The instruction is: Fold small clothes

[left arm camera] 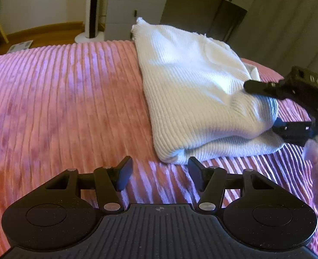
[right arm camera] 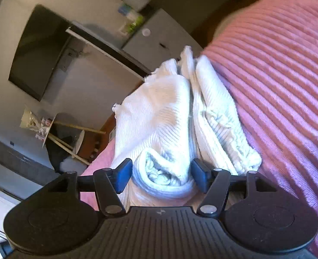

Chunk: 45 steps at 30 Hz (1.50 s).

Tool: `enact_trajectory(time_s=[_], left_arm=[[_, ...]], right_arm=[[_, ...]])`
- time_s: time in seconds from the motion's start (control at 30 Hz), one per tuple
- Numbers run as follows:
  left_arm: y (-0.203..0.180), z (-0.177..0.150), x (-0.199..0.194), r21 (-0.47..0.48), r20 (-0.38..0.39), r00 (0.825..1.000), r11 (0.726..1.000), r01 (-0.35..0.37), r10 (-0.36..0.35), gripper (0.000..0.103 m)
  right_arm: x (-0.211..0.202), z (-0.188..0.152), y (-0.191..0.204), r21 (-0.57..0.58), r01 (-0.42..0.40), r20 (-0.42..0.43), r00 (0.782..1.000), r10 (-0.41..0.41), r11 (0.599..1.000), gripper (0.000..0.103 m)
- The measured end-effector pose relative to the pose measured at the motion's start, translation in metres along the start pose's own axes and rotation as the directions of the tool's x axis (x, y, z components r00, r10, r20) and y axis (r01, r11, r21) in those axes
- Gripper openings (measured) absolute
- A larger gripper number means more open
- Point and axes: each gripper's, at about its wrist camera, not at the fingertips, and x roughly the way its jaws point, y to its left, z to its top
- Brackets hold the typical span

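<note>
White ribbed knit garment [left arm camera: 193, 90] lies folded on the pink corduroy blanket [left arm camera: 61, 99], running from 12 o'clock down toward 4 o'clock in your left wrist view, fold edge nearest the camera.

Your left gripper [left arm camera: 159, 173] sits low and level over the blanket, pointing at that near fold. Fingers spread wide, nothing between them; the right-hand pad [left arm camera: 194, 172] is just beside the garment's near corner, contact unclear.

Your right gripper [right arm camera: 161, 176] is rolled hard to one side, so the room looks tilted in its view. In the left view it enters at 3 o'clock, one finger above the top layer and one below. Jaws are partly open around a rolled bunch of the knit [right arm camera: 165, 172], both pads against the cloth. Grey cabinet [left arm camera: 137, 6] stands at 12 o'clock behind the bed.
</note>
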Motion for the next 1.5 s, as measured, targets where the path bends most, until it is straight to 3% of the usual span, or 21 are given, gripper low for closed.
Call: enact_trajectory(time_s=[0.17, 0.4, 0.47, 0.53, 0.7, 0.73, 0.77, 0.8, 0.87, 0.93, 1.03, 1.1, 1.3, 1.37, 1.5], left_arm=[[0.0, 0.001, -0.001, -0.008, 0.002, 1.0, 1.0, 0.0, 0.0, 0.062], [-0.006, 0.004, 0.012, 0.023, -0.007, 1.0, 1.0, -0.004, 0.004, 0.062], [-0.006, 0.005, 0.012, 0.026, 0.0, 1.0, 1.0, 0.002, -0.002, 0.062], [-0.006, 0.006, 0.012, 0.026, 0.001, 1.0, 1.0, 0.001, -0.001, 0.062], [-0.01, 0.005, 0.015, 0.038, 0.001, 1.0, 0.999, -0.005, 0.005, 0.063], [-0.011, 0.005, 0.015, 0.04, 0.0, 1.0, 0.999, -0.011, 0.011, 0.063], [-0.012, 0.004, 0.014, 0.04, 0.0, 1.0, 0.999, -0.015, 0.015, 0.063], [-0.013, 0.005, 0.014, 0.038, 0.0, 1.0, 0.999, -0.019, 0.019, 0.063], [-0.013, 0.006, 0.013, 0.028, 0.001, 1.0, 0.999, -0.027, 0.027, 0.063], [-0.013, 0.006, 0.012, 0.016, 0.008, 0.999, 0.999, -0.049, 0.049, 0.064], [-0.015, 0.008, 0.007, 0.015, 0.025, 0.999, 0.999, -0.041, 0.04, 0.064], [-0.018, 0.008, 0.002, 0.022, 0.038, 0.998, 0.999, -0.044, 0.043, 0.064], [-0.015, 0.004, 0.005, 0.045, 0.001, 0.999, 0.998, -0.044, 0.044, 0.065], [-0.01, 0.001, 0.0, 0.047, -0.011, 0.999, 0.998, -0.037, 0.038, 0.063], [0.0, 0.001, -0.019, 0.04, 0.021, 0.999, 0.999, -0.03, 0.029, 0.064]], right_arm=[[-0.011, -0.001, -0.011, 0.046, 0.011, 0.057, 0.998, -0.014, 0.999, 0.062], [0.006, -0.005, -0.022, 0.102, -0.069, -0.018, 0.997, 0.071, 0.992, 0.063], [0.004, -0.002, -0.021, 0.113, -0.098, -0.016, 0.995, 0.101, 0.989, 0.05], [0.002, -0.001, -0.024, 0.138, -0.141, 0.012, 0.99, 0.141, 0.98, 0.049], [0.016, -0.003, -0.025, 0.138, -0.162, 0.009, 0.987, 0.163, 0.977, 0.056], [0.019, -0.002, -0.023, 0.134, -0.153, -0.002, 0.988, 0.155, 0.979, 0.054], [0.021, 0.0, -0.017, 0.115, -0.13, -0.008, 0.991, 0.132, 0.985, 0.042], [0.02, 0.002, -0.008, 0.06, -0.088, -0.009, 0.996, 0.089, 0.994, 0.036], [0.011, 0.004, 0.02, -0.126, 0.012, 0.04, 0.999, -0.007, 0.992, 0.03], [-0.006, 0.003, 0.042, -0.249, 0.06, 0.129, 0.991, -0.028, 0.967, 0.028], [-0.032, -0.001, 0.058, -0.356, 0.132, 0.26, 0.965, -0.038, 0.925, 0.028], [-0.04, -0.005, 0.057, -0.385, 0.166, 0.293, 0.955, -0.049, 0.908, 0.028], [-0.011, -0.022, 0.013, -0.39, 0.297, 0.221, 0.949, -0.224, 0.872, 0.031], [-0.008, -0.026, 0.001, -0.421, 0.303, 0.241, 0.946, -0.217, 0.855, 0.035], [-0.015, -0.018, 0.009, -0.397, 0.298, 0.215, 0.95, -0.228, 0.868, 0.043]])
